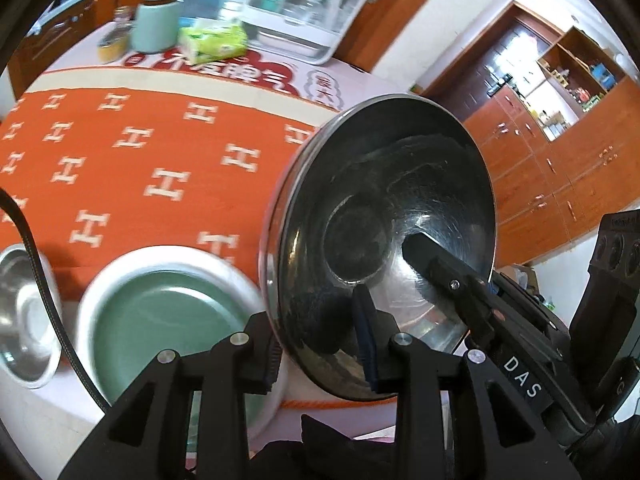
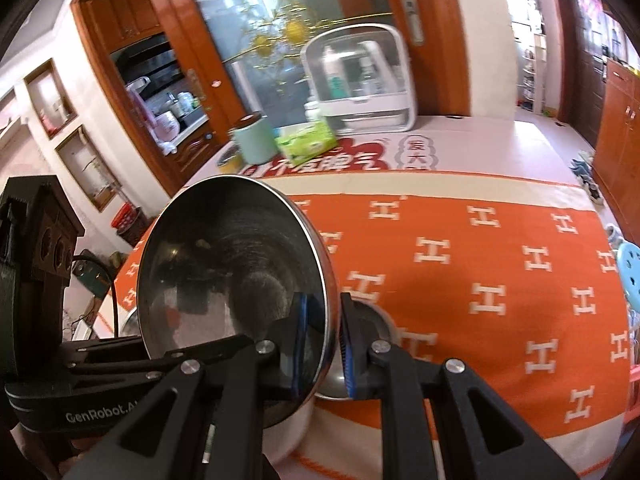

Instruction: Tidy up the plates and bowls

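Note:
Both grippers hold one steel bowl [image 1: 384,216] tilted on edge above the table. My left gripper [image 1: 312,320] is shut on its lower rim, one finger inside the bowl and one outside. From the right, a finger [image 1: 432,264] of the other gripper reaches into the bowl. In the right wrist view the same steel bowl [image 2: 224,264] fills the left centre, with my right gripper [image 2: 324,312] shut on its right rim. A green plate [image 1: 172,312] with a white rim lies under it. A second steel bowl [image 1: 20,320] sits at the far left.
An orange cloth [image 1: 140,152] with white H marks covers the table. At the far end stand a mint canister [image 1: 156,24], a green tissue pack [image 1: 212,42] and a white lidded box [image 1: 308,8]. Another steel bowl [image 2: 376,320] rests behind my right finger. Wooden cabinets [image 1: 540,168] line the right.

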The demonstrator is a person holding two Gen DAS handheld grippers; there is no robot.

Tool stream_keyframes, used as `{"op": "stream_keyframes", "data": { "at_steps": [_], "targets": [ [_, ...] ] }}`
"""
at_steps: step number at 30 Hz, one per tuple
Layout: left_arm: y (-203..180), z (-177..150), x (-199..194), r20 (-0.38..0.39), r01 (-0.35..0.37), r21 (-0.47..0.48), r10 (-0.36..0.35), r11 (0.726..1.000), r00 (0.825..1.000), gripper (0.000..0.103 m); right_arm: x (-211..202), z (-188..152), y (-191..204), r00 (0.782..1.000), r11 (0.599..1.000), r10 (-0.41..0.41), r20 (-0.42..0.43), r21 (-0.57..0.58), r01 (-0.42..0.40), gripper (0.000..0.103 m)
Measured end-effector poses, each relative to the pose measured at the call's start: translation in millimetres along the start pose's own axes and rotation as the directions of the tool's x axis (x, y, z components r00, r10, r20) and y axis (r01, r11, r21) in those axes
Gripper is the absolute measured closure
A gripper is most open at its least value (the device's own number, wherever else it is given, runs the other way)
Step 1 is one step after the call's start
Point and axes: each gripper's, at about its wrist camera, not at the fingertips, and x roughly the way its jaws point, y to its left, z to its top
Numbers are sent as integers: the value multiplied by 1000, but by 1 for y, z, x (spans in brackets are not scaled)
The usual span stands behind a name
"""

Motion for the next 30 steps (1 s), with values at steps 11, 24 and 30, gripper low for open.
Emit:
{"op": "stream_keyframes", "data": {
  "at_steps": [11, 24, 30],
  "targets": [
    [86, -6, -56, 20, -43, -58, 45, 997, 999, 73, 32, -3, 93, 998, 997, 63, -25, -53, -64, 88],
    [179, -14, -90, -26, -95, -73, 93, 993, 995, 72, 78, -18, 174, 993, 995, 88, -84, -43, -92, 88],
    [220, -16, -95, -73, -113, -60, 108, 992, 991, 72, 103, -31, 203, 989, 996, 86, -123, -13, -88, 87]
  ]
}}
